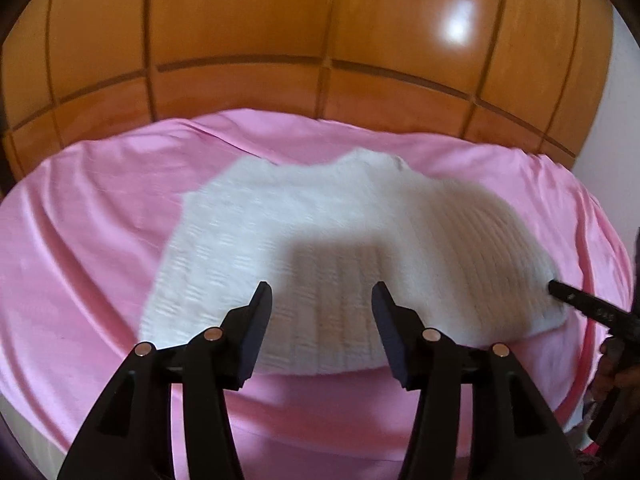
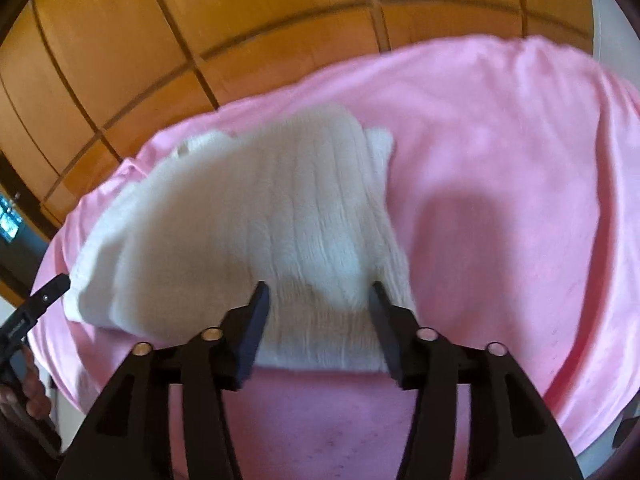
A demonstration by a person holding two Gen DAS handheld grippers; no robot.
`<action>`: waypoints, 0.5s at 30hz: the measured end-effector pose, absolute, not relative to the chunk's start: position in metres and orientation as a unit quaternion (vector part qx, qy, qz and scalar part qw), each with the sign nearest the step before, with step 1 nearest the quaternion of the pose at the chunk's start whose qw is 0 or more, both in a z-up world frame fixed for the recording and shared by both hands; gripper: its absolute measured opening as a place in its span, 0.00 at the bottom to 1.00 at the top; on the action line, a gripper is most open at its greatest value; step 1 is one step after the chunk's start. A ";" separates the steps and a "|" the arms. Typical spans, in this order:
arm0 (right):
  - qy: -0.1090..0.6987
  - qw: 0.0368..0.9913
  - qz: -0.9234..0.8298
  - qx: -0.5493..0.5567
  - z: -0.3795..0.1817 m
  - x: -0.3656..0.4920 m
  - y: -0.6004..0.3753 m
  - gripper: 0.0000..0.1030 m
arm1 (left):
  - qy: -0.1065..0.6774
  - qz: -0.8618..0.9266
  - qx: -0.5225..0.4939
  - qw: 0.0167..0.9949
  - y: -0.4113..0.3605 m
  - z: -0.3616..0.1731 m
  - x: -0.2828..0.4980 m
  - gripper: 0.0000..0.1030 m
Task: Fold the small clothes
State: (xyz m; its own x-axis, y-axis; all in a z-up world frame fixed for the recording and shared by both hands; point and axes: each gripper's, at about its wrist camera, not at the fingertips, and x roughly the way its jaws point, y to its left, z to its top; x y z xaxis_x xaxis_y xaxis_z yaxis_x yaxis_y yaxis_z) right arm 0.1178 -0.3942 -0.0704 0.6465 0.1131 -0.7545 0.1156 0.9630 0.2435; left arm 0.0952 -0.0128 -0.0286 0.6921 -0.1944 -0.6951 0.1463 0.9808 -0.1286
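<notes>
A white ribbed knit garment lies partly folded on a pink sheet. It also shows in the right wrist view, blurred. My left gripper is open and empty, just above the garment's near hem. My right gripper is open and empty, over the near right part of the garment. The right gripper's fingers show at the garment's right edge in the left wrist view. The left gripper's fingers show at its left edge in the right wrist view.
The pink sheet covers a bed and is wrinkled. A glossy wooden panelled wall stands right behind it. A white wall is at the far right. The sheet's edge drops off at the near right.
</notes>
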 end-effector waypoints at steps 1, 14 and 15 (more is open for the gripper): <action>0.413 0.900 -0.001 0.135 -0.064 0.120 -0.392 0.54 | 0.380 -0.083 -0.031 0.921 -0.009 -0.028 0.095 0.51; 0.460 0.880 -0.032 0.119 -0.091 0.189 -0.363 0.72 | 0.392 -0.027 -0.052 0.918 0.026 -0.040 0.097 0.54; 0.458 0.879 -0.031 0.127 -0.094 0.189 -0.365 0.75 | 0.393 -0.026 -0.053 0.918 0.028 -0.042 0.098 0.54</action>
State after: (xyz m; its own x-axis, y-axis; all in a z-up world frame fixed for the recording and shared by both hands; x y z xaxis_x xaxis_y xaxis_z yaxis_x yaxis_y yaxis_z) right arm 0.1889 -0.3646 -0.0943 0.5789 0.0622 -0.8130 0.1707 0.9658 0.1954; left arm 0.0975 0.0281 -0.0416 0.6901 -0.0891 -0.7182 0.0061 0.9931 -0.1173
